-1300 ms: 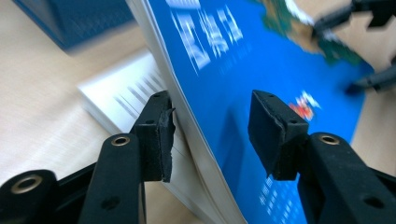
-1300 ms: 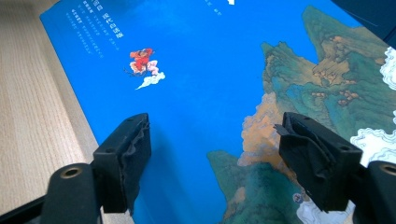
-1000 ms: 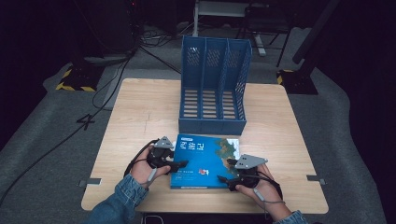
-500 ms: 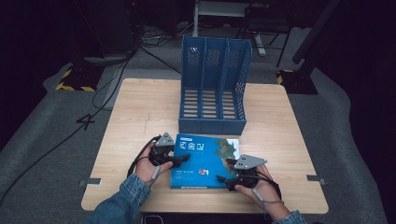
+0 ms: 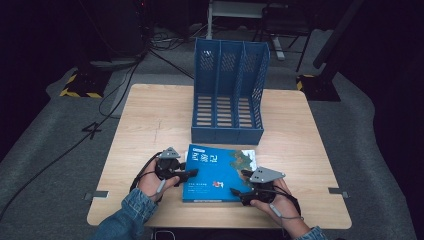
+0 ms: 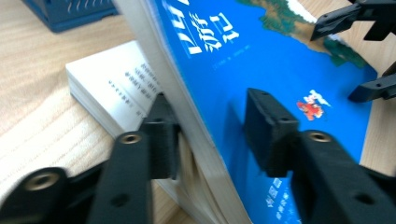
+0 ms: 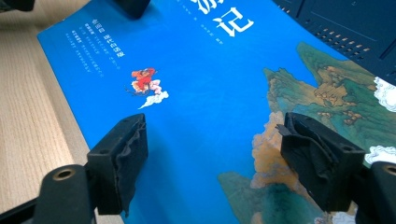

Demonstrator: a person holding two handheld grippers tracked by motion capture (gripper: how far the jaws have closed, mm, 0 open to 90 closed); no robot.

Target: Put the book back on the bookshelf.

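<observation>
Around the raised left edge of the blue book (image 6: 261, 65) with the fingers (image 6: 161, 135) of the left gripper (image 6: 210, 119): one pad against the page block from below, the other just off the glossy cover. Have just been closing, book between them, no squeeze as yet. Under that edge a white block of pages; cannot tell whether of the same book or of a second one. Wide apart at the right gripper (image 7: 212, 140), hovering over the cover near the right front corner, holding nothing.

Probably rather heavy and thick, stiff enough along the spine, but with a soft, smooth cover, likely to slip or bend. Better to pinch deep over the whole page block, not the cover alone.

Bright blue, white characters, small red figure, green-brown landscape at one side. Lying near the front of the table (image 5: 150, 120), just before the blue file rack (image 5: 227, 95)
</observation>
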